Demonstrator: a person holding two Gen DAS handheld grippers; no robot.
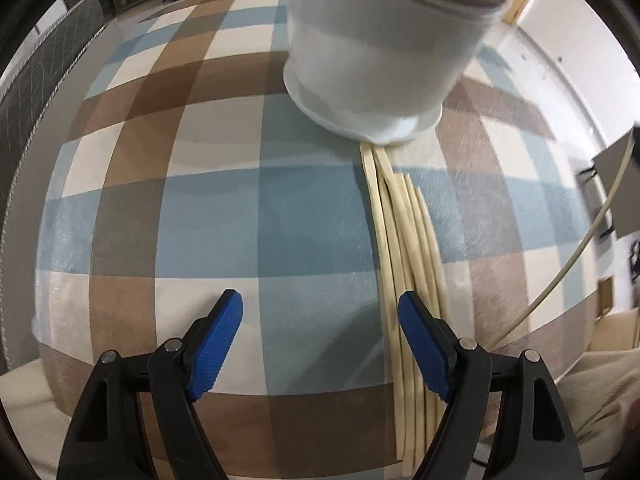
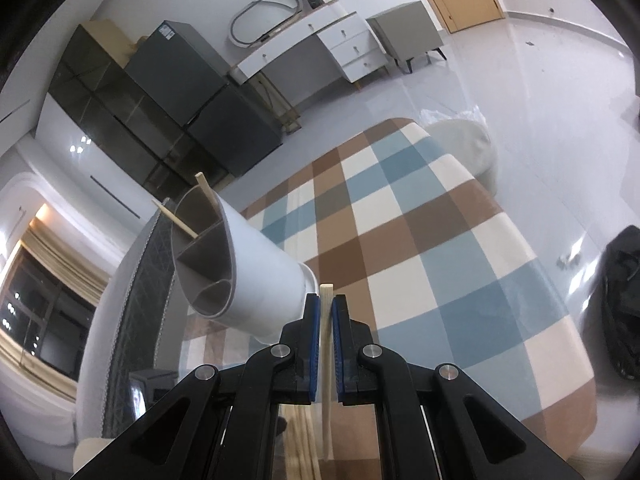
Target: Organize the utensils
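Blue-padded jaws of the right gripper [image 2: 326,308] are pinching one pale wooden chopstick [image 2: 326,360] partway along its shaft, its squared end poking out above the pads. Light and stiff, it is looking easy to carry, though a thin, smooth stick may well pivot unless it is gripped near the middle. Nearby, the white divided utensil holder [image 2: 256,272] is sitting on the checked blue, brown and cream cloth [image 2: 440,240], already holding two sticks. Over on the left, the left gripper [image 1: 320,344] is hanging spread wide and empty, its right pad just beside the loose chopstick bundle [image 1: 400,240] lying against the holder's base.
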